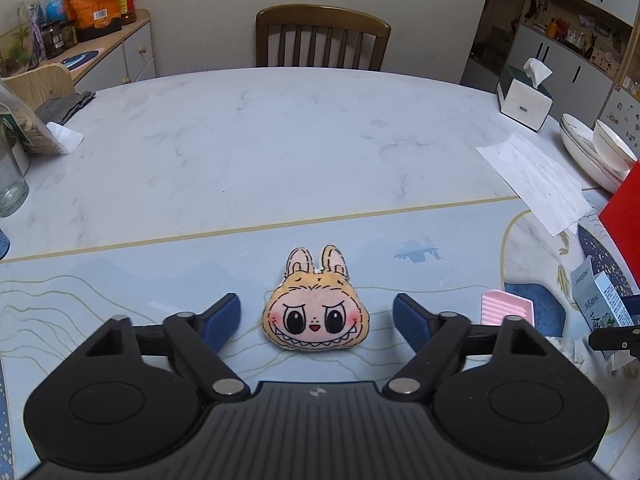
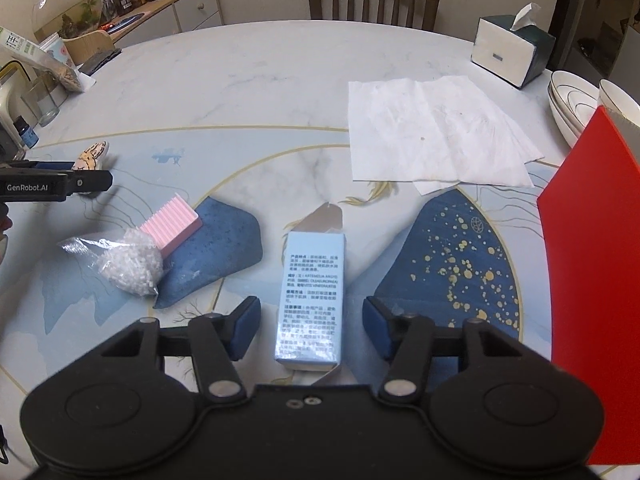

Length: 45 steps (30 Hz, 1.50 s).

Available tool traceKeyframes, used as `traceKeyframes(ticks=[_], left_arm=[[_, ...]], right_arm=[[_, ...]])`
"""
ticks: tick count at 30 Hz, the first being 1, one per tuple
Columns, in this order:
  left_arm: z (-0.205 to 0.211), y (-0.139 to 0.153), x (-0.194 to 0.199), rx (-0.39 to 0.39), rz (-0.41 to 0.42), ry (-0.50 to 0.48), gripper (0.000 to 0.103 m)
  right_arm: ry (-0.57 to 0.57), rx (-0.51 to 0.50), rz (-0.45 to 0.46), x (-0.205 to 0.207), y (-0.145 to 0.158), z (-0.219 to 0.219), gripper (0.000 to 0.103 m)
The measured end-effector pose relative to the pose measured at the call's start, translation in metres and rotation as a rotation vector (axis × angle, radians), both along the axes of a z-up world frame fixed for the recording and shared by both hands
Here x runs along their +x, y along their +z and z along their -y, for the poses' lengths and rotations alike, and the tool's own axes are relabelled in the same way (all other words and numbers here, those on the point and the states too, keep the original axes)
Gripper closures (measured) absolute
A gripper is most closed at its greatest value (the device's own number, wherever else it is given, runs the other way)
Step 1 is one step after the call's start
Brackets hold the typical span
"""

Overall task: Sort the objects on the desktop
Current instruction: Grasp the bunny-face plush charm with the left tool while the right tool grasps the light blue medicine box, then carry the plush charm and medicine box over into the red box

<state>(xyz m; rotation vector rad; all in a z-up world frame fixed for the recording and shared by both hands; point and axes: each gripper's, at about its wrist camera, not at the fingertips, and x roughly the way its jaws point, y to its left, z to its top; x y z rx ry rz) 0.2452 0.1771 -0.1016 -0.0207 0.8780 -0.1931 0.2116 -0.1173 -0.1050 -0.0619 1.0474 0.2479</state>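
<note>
A flat plush rabbit-eared face point(image 1: 316, 312) lies on the patterned mat, between the blue pads of my left gripper point(image 1: 316, 318). A gap shows on both sides of it, so the gripper is open. In the right wrist view a pale blue carton point(image 2: 310, 296) with printed text lies lengthwise between the pads of my right gripper point(image 2: 310, 330), also with gaps on each side. The left gripper point(image 2: 56, 184) shows at the left edge there, with the plush point(image 2: 90, 158) partly hidden behind it.
A pink ribbed block point(image 2: 170, 222) and a bag of white beads point(image 2: 128, 266) lie left of the carton. White paper sheets point(image 2: 436, 128), a tissue box point(image 2: 510, 50), stacked bowls point(image 2: 572, 100) and a red panel point(image 2: 592, 248) stand to the right. A chair point(image 1: 322, 36) is behind the table.
</note>
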Motion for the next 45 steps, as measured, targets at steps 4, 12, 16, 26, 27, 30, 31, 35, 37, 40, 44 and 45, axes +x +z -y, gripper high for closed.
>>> traceKeyframes(ticks=[4,12,16,26,27,30,31,35,37,40,44,45], left_arm=[[0.002,0.002,-0.001,-0.003,0.000,-0.004,0.038],[0.004,0.004,-0.004,0.010,-0.001,-0.011,0.049],[0.005,0.007,-0.007,0.010,0.002,-0.012,0.049],[0.008,0.013,-0.024,0.003,-0.002,-0.011,0.050],[0.009,0.014,-0.026,0.001,-0.002,-0.011,0.050],[0.010,0.015,-0.034,-0.005,-0.005,-0.010,0.050],[0.010,0.016,-0.036,-0.007,-0.006,-0.009,0.050],[0.010,0.018,-0.046,-0.015,-0.014,-0.003,0.050],[0.011,0.020,-0.051,-0.019,-0.018,-0.001,0.050],[0.014,0.022,-0.059,-0.027,-0.022,0.000,0.050],[0.018,0.025,-0.071,-0.037,-0.030,-0.001,0.050],[0.019,0.025,-0.074,-0.040,-0.033,-0.001,0.050]], right_arm=[[0.000,-0.005,0.002,0.000,0.000,-0.001,0.053],[0.004,-0.007,0.008,0.002,0.001,-0.003,0.065],[0.009,0.001,0.005,0.000,0.002,-0.003,0.072],[0.010,0.027,0.007,-0.009,0.006,0.000,0.073],[0.010,0.029,0.008,-0.011,0.007,0.000,0.073],[0.005,0.039,0.013,-0.015,0.010,0.003,0.073],[0.004,0.042,0.015,-0.016,0.010,0.003,0.073],[0.004,0.050,0.017,-0.022,0.013,0.005,0.073],[0.008,0.060,0.014,-0.025,0.014,0.006,0.073],[0.014,0.068,0.017,-0.030,0.016,0.007,0.073],[0.016,0.079,0.015,-0.037,0.019,0.009,0.073],[0.018,0.082,0.014,-0.039,0.019,0.010,0.073]])
